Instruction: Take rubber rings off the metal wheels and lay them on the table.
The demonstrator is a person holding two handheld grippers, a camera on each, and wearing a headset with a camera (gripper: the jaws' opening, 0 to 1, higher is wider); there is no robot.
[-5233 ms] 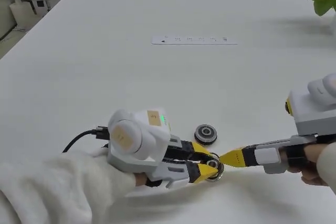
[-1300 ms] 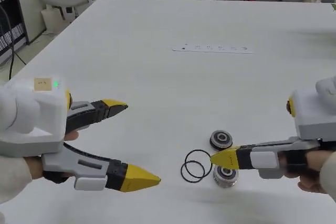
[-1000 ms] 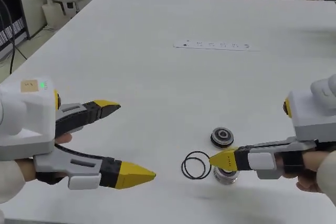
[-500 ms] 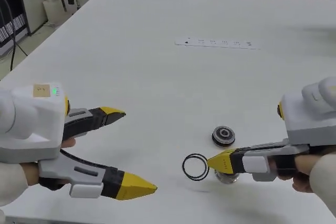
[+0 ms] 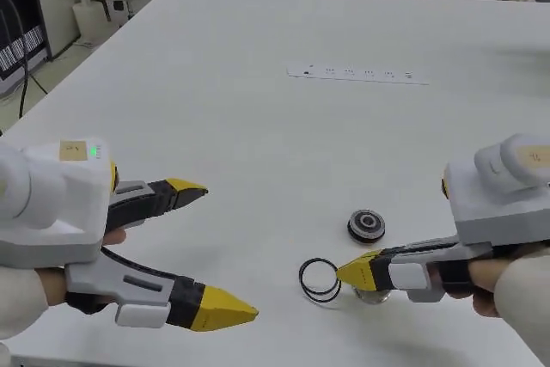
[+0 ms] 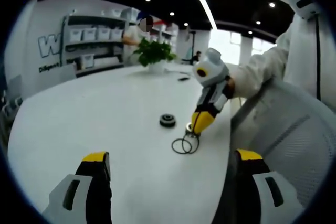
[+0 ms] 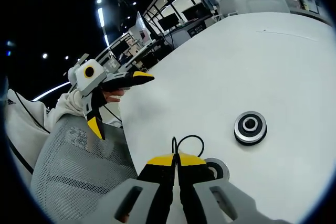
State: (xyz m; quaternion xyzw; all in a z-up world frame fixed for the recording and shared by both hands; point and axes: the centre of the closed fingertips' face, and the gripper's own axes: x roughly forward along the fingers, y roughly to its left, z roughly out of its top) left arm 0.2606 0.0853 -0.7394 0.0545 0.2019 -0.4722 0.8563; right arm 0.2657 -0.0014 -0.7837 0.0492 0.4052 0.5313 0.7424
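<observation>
- Two rubber rings point(image 5: 320, 278) flat on surface point(image 5: 258, 109), overlapping, touching near wheel point(image 5: 375, 296).
- Judged light, thin, stretchy; best pinched across the band itself.
- Far wheel point(image 5: 367, 223) just beyond, dark band apparently on; likely heavy, prone to slide, so needs steadying.
- State: right gripper point(image 5: 346, 271) pressed together at rings; pinch on a ring not resolvable.
- State: left gripper point(image 5: 219, 247) spread wide, well apart, holding nothing.
- Power strip point(image 5: 357, 74) far back; no obstruction judged.
</observation>
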